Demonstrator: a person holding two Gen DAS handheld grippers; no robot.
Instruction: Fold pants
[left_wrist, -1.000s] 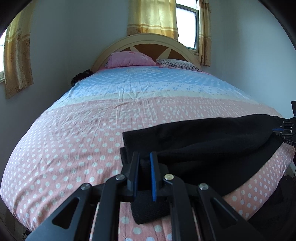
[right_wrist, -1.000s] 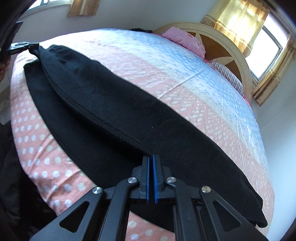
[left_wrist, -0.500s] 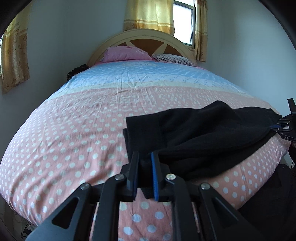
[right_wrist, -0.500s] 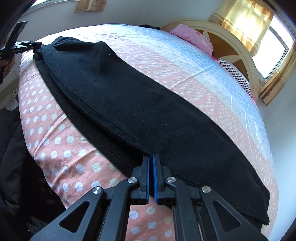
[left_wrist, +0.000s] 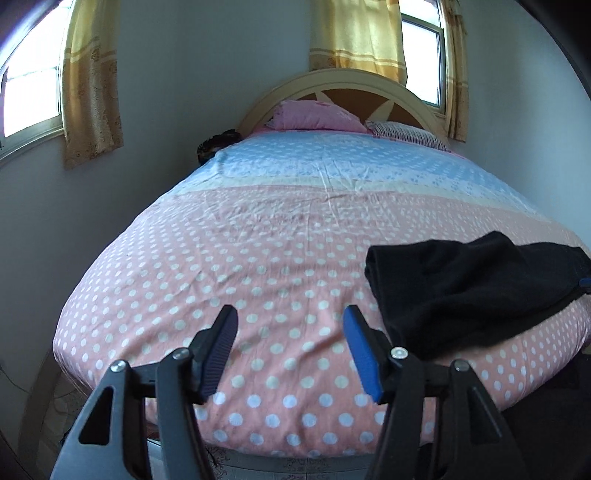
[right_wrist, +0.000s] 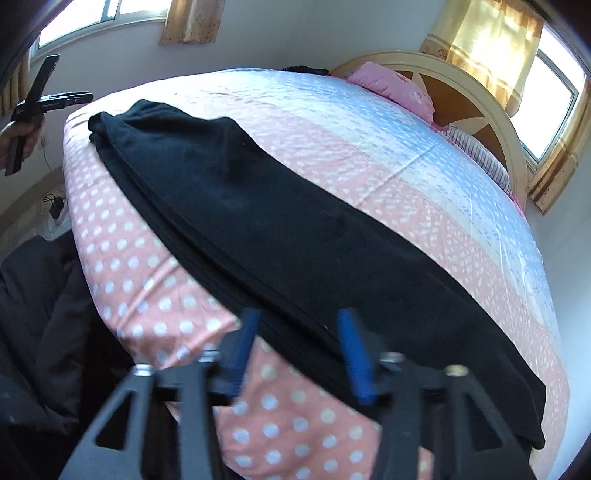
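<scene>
Both of your tools have just been opening and have let go of the black pants (right_wrist: 280, 236); a second ago each was pinched shut on the fabric, and now the garment lies free on the bed (left_wrist: 236, 258); your left tool (left_wrist: 290, 332) has also swung away, so the pants that sat between its pads now lie at the right of its view.

Your left tool stands with its jaws wide apart over bare polka-dot sheet in the lower middle of the left wrist view, with nothing between them; the folded end of the pants (left_wrist: 465, 288) sits just right of its right pad.

Your right tool (right_wrist: 301, 334) is likewise open in the lower middle of its view; the near edge of the pants runs between its two blue pads, but neither pad presses on the cloth.

The pants stretch as a long dark band from upper left to lower right of the right wrist view, along the pink part of the sheet; a pink pillow (right_wrist: 395, 92) rests by the headboard (right_wrist: 476, 110) at upper right; your hand (right_wrist: 18, 136) with the left tool shows at the far left edge.
</scene>
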